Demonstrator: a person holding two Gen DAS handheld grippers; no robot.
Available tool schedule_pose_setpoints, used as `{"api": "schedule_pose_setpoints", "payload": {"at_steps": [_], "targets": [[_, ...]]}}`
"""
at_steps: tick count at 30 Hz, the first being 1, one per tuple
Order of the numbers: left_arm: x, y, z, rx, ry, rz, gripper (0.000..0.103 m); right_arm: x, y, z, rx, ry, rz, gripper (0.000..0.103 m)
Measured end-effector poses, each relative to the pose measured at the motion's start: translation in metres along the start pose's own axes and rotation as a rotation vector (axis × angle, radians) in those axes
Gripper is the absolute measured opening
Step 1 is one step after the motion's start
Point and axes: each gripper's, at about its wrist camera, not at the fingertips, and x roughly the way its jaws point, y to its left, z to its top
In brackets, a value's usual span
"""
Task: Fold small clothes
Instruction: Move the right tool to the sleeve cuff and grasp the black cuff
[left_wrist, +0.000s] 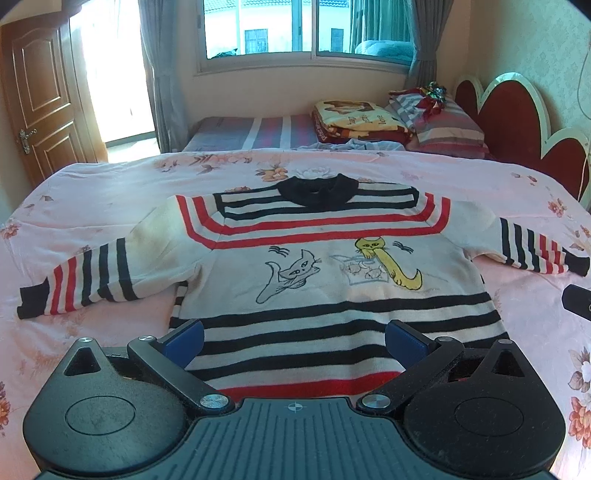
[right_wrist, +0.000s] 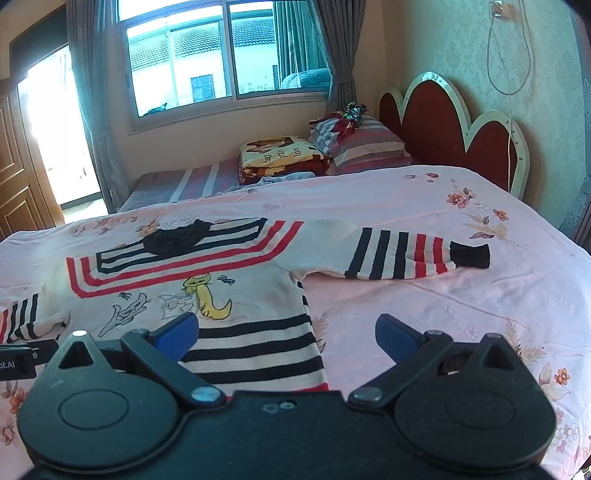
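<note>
Both grippers, the left gripper (left_wrist: 294, 341) and right gripper (right_wrist: 286, 334), hover spread wide with nothing pinched over the near hem of the striped sweater (left_wrist: 314, 258), which lies flat and face-up on the pink bedspread (left_wrist: 110, 192). I'd start with the right sleeve (right_wrist: 406, 254): pinch it near the cuff and swing it left across the chest without dragging the body.
</note>
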Motion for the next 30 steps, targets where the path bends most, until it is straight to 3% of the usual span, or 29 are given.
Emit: {"api": "schedule_pose_setpoints", "payload": {"at_steps": [12,21,30], "targets": [[0.099,-0.043,0.039,0.003,0.042,0.029,0.103,0.110,-0.066,0.026,0.128,0.050,-0.072,0.077],[0.145,-0.074,0.058,0.046,0.073,0.040,0.103,0.182,-0.132,0.033,0.239,0.129,-0.182,0.074],[0.167,-0.073,0.065,0.045,0.100,0.028,0.103,0.234,-0.178,0.030,0.361,0.195,-0.233,0.073]]}}
